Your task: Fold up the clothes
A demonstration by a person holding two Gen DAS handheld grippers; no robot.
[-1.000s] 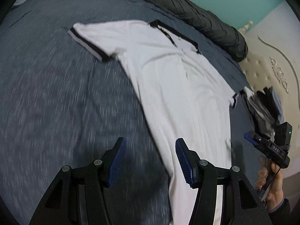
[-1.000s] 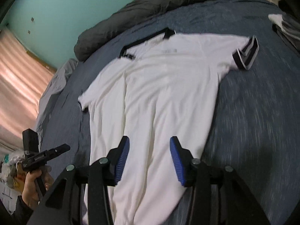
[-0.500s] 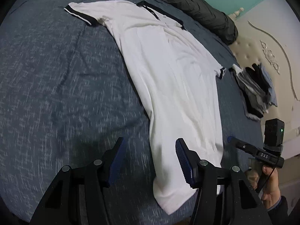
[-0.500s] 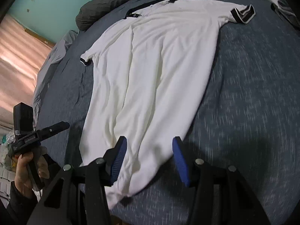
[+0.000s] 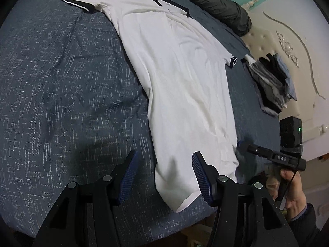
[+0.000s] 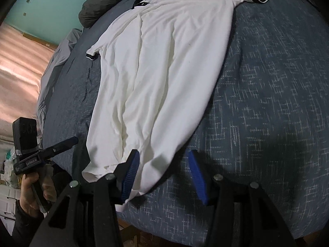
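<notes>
A white polo shirt point(image 5: 185, 72) with a black collar and sleeve bands lies spread flat on the blue bed point(image 5: 61, 82), its hem at the near edge. My left gripper point(image 5: 164, 154) is open over the hem's left corner, with its right finger over the cloth. In the right wrist view the shirt point(image 6: 160, 72) runs away from my right gripper point(image 6: 162, 152). Its jaws are closing, and the hem's right corner lies beneath them, with no pad pressing on it. Each gripper also shows at the other view's edge, held in a hand: the right gripper point(image 5: 241, 144) and the left gripper point(image 6: 70, 141).
A stack of folded dark and grey clothes point(image 5: 271, 82) sits at the bed's right side by the cream headboard point(image 5: 277, 41). A dark rolled duvet point(image 5: 216, 2) lies beyond the collar. A grey blanket point(image 6: 53, 61) and pink curtain point(image 6: 18, 61) are at the left. The bed's edge is just below the grippers.
Both grippers have drawn back along the shirt from its middle to the hem at the bed's near edge and come lower. The right jaws have narrowed a little.
</notes>
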